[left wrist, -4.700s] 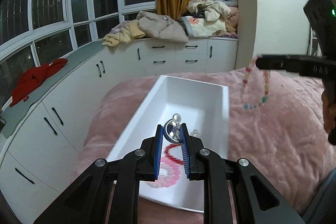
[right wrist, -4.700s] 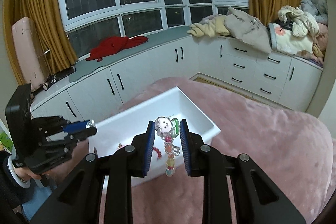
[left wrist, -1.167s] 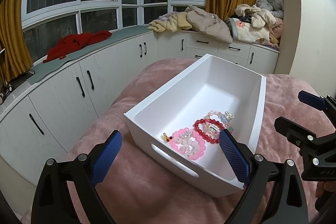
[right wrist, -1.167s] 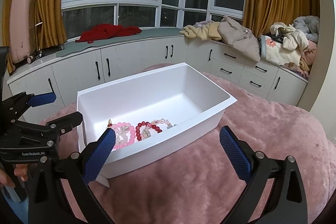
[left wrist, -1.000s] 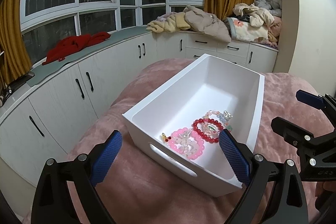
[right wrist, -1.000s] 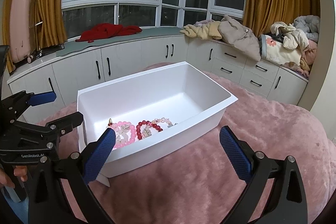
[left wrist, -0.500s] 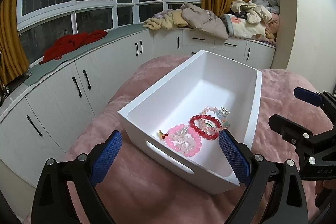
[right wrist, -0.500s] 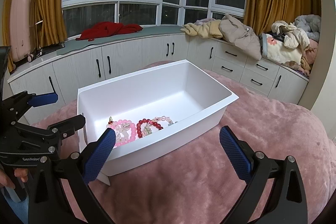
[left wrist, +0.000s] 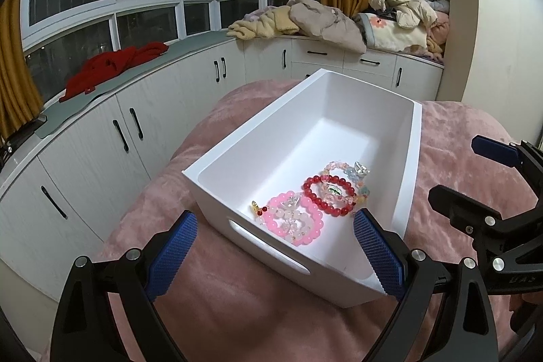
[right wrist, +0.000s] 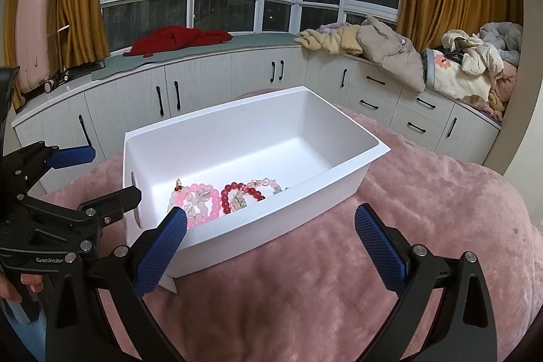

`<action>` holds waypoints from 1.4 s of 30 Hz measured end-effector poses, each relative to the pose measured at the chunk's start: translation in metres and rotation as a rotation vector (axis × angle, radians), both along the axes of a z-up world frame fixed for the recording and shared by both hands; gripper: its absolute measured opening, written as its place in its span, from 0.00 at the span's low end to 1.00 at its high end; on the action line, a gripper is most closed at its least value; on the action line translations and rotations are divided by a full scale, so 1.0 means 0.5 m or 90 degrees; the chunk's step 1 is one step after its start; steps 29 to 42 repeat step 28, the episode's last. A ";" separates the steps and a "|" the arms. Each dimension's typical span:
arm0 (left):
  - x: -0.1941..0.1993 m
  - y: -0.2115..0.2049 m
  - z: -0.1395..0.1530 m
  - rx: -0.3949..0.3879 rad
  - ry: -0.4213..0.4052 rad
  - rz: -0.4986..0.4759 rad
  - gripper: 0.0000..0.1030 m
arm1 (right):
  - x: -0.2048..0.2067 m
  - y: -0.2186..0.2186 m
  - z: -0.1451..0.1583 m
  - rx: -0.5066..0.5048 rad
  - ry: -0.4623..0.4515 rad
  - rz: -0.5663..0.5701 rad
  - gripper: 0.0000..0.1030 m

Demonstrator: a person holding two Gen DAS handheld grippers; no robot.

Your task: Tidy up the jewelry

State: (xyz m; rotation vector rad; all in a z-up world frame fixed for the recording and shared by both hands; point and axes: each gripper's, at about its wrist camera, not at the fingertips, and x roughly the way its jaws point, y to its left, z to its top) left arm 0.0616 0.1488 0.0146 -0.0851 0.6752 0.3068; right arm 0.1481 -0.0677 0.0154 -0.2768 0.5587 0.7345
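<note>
Left claw (left wrist: pixel 273 245): spread wide, empty, nothing left to carry.
Right claw (right wrist: pixel 269 238): likewise released.
Bracelets (left wrist: pixel 310 204): gathered at the white bin's (left wrist: pixel 415 138) near end, 12 o'clock from the left claw.
Bin: rests on the pink bed (right wrist: pixel 424 192).

Both wrist fisheyes look down, close, from adjacent sides, sharing the white rectangular plastic bin (left wrist: pixel 412 158) (right wrist: pixel 217 121) on pink blanket.

Colours of the jewelry bin and its surroundings.
White bin (left wrist: pixel 412 158) is holding a pink bead bracelet (left wrist: pixel 295 223) and a red bead bracelet (left wrist: pixel 331 194); pink blanket (right wrist: pixel 305 304) is lying beneath; tool pads (right wrist: pixel 161 255) are showing blue.
</note>
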 end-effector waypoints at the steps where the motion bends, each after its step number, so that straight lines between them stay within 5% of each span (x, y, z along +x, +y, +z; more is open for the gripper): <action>1: 0.001 0.001 0.000 0.001 0.000 0.000 0.92 | 0.001 0.001 0.000 0.000 0.001 0.000 0.95; 42: 0.007 0.003 -0.003 -0.011 0.010 -0.011 0.92 | 0.010 -0.004 -0.013 -0.004 0.013 -0.003 0.95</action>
